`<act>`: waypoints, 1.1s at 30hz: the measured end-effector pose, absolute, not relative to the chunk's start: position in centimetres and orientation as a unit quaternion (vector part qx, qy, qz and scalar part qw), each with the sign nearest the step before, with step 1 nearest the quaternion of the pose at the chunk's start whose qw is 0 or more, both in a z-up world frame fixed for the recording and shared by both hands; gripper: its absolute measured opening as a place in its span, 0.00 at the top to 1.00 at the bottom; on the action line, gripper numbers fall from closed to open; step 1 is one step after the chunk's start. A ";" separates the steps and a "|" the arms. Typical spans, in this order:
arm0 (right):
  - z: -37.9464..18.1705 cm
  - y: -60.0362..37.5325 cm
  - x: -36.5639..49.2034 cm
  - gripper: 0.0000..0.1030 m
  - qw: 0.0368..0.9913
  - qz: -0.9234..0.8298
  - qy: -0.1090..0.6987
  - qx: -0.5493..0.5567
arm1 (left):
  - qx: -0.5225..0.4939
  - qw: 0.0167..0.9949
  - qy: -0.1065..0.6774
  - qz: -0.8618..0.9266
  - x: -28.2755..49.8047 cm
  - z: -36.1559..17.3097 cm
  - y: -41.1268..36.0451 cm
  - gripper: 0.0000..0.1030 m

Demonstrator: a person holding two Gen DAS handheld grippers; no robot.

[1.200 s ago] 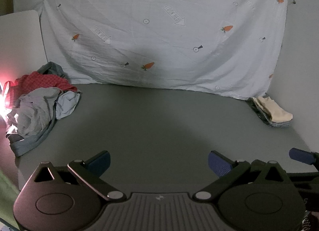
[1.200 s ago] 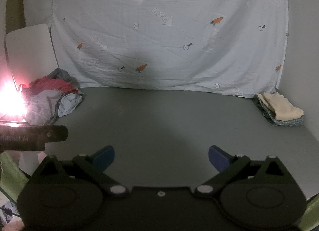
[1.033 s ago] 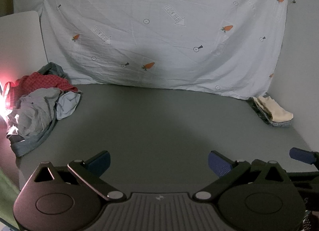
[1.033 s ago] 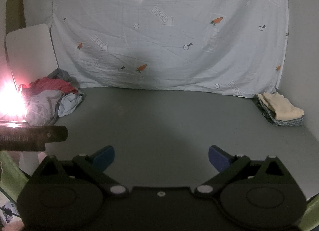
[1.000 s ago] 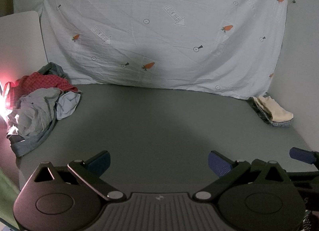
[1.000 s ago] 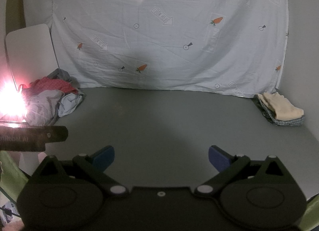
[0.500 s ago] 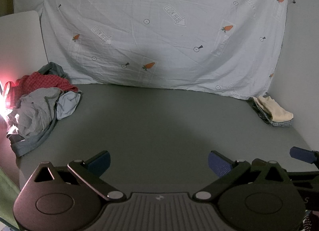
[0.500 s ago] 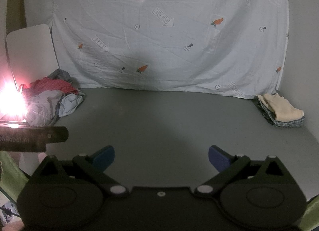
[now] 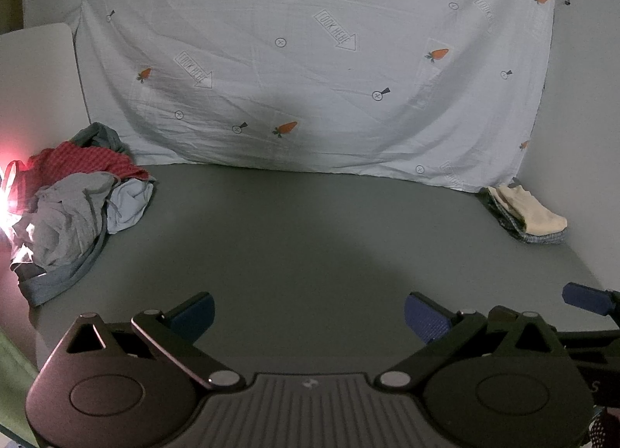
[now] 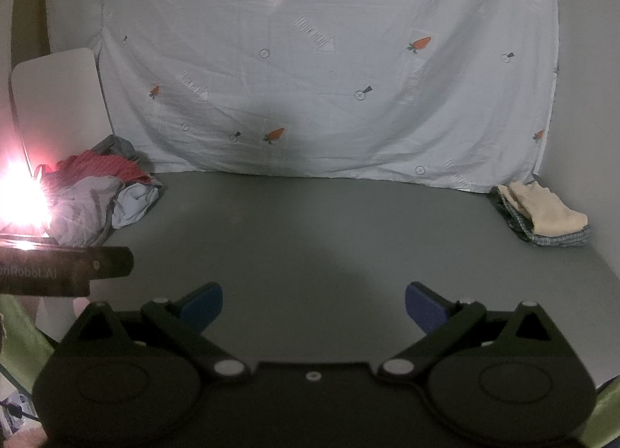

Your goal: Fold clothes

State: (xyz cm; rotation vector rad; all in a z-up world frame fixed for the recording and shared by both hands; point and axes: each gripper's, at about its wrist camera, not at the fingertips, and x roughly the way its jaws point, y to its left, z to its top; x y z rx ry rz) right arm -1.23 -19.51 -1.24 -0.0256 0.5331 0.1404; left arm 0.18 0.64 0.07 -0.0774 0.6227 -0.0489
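Observation:
A heap of unfolded clothes (image 9: 77,208), red, grey and pale blue, lies at the far left of the grey table (image 9: 310,239); it also shows in the right wrist view (image 10: 104,196). A small stack of folded clothes (image 9: 531,215), cream on top of checked cloth, sits at the far right, also in the right wrist view (image 10: 546,215). My left gripper (image 9: 308,312) is open and empty above the table's front edge. My right gripper (image 10: 314,304) is open and empty beside it; one of its blue pads (image 9: 585,299) shows in the left wrist view.
A pale sheet with carrot prints (image 9: 310,80) hangs behind the table. A white board (image 10: 58,99) leans at the back left. A bright lamp glare (image 10: 19,200) sits at the left edge. The left gripper's body (image 10: 66,270) shows at left in the right wrist view.
Both views have shifted very slightly; the clothes have not moved and both grippers stay open.

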 end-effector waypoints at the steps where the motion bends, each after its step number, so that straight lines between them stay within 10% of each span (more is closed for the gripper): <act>1: -1.2 -19.4 -1.2 0.01 0.962 0.069 0.263 -0.013 | -0.037 0.951 0.305 -0.024 0.0 0.0 0.3 0.00; 33: -2.1 -22.3 2.4 0.01 0.960 0.030 0.280 0.008 | -0.046 0.938 0.341 -0.053 3.8 -1.6 -0.6 0.00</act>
